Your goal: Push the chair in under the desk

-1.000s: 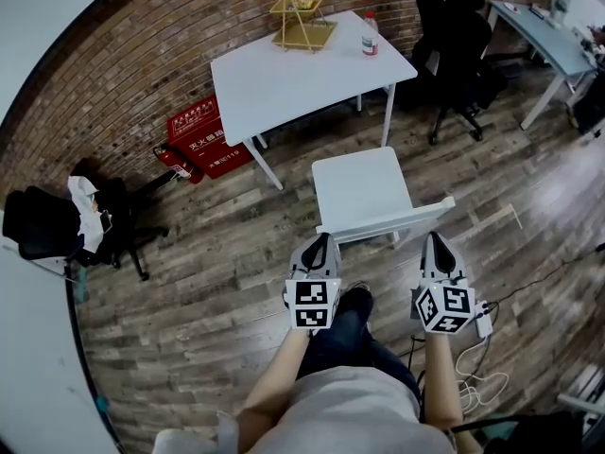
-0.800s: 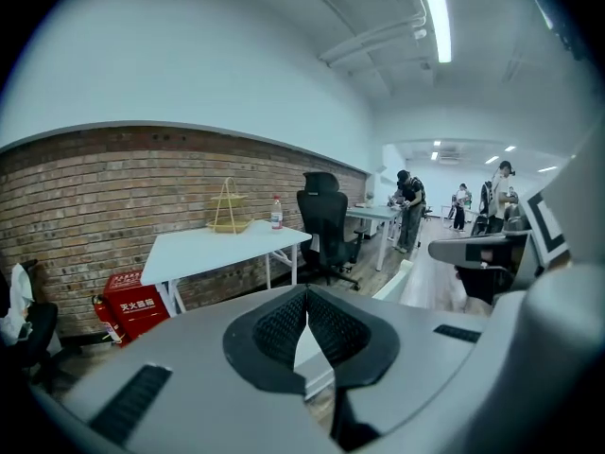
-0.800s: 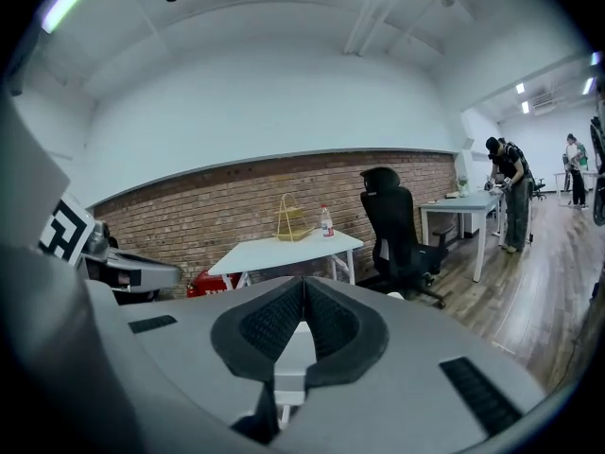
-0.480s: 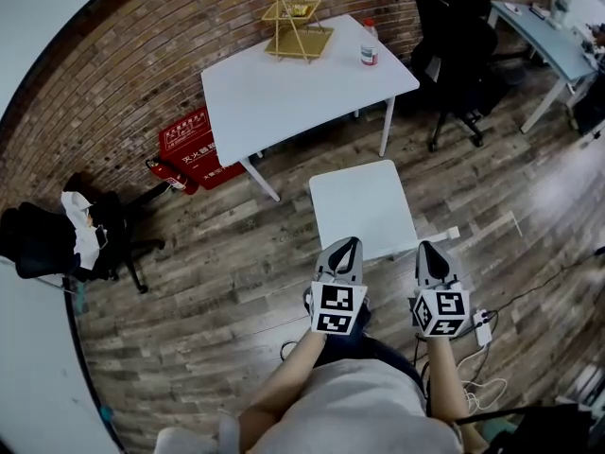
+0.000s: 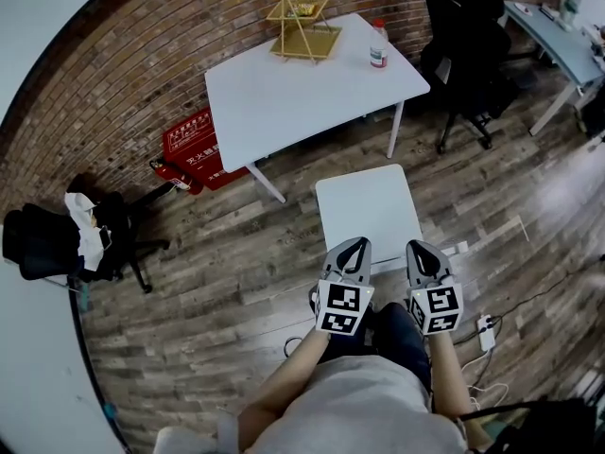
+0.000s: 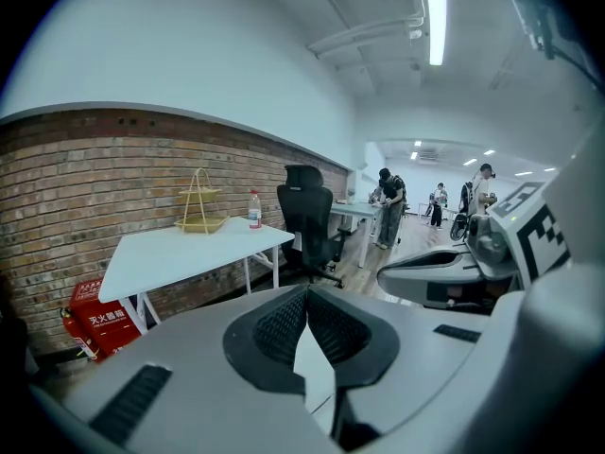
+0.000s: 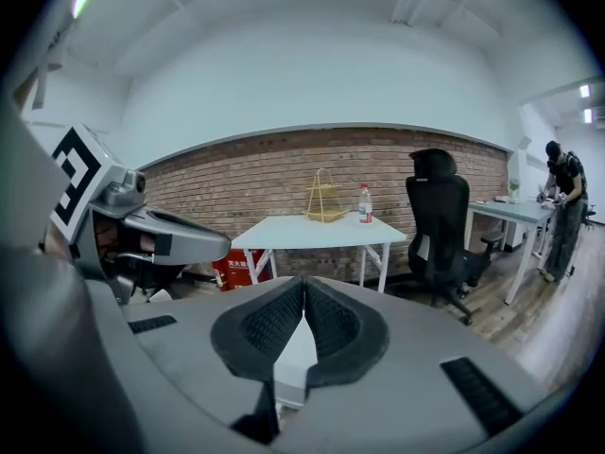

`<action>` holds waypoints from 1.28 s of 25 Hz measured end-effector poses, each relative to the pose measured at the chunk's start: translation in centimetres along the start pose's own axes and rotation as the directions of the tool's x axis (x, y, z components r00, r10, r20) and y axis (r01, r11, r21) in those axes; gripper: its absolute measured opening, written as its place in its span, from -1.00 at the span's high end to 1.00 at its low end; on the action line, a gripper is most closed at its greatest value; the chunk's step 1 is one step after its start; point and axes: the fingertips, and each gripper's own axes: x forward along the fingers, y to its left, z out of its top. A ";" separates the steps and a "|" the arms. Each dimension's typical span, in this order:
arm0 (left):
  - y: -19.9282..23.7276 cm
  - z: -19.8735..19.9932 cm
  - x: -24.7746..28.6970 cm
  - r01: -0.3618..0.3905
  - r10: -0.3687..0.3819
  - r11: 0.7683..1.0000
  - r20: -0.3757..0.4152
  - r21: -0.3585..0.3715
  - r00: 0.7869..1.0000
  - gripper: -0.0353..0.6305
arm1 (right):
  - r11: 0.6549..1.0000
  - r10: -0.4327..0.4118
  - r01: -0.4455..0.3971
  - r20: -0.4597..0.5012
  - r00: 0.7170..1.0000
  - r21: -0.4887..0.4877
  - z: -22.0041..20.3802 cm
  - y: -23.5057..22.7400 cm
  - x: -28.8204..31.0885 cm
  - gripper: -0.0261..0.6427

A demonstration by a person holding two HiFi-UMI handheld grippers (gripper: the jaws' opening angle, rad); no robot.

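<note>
Just ahead of left tool (image 5: 356, 243) and right tool (image 5: 417, 247) (both clenched, empty): white chair (image 5: 368, 206).

A yellow wire basket (image 5: 304, 22) and a bottle (image 5: 378, 45) stand apart; a red box (image 5: 198, 149) sits against the brick wall (image 5: 113, 83).

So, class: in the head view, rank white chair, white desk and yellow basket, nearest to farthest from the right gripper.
1. White chair, just ahead of the right gripper.
2. White desk, beyond the chair.
3. Yellow basket, at desk's far edge.
</note>
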 end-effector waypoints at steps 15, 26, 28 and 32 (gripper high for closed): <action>-3.7 -0.8 3.1 -0.015 0.026 0.995 -0.115 0.096 0.993 0.84 | 0.863 0.359 -0.411 -0.217 0.908 -0.292 0.5 0.2 1.4 0.87; -5.8 -3.4 1.2 0.082 -0.019 0.970 -0.268 0.228 0.963 0.44 | 0.668 0.463 -0.612 -0.407 0.787 -0.423 -2.8 1.5 -0.6 0.49; -6.5 -4.3 1.1 0.117 -0.008 0.940 -0.323 0.319 0.946 0.42 | 0.605 0.434 -0.627 -0.458 0.776 -0.491 -4.0 1.5 -1.0 0.48; -7.1 -6.8 0.9 0.210 0.009 0.872 -0.445 0.442 0.896 0.35 | 0.388 0.278 -0.656 -0.597 0.753 -0.647 -7.2 0.8 -1.4 0.39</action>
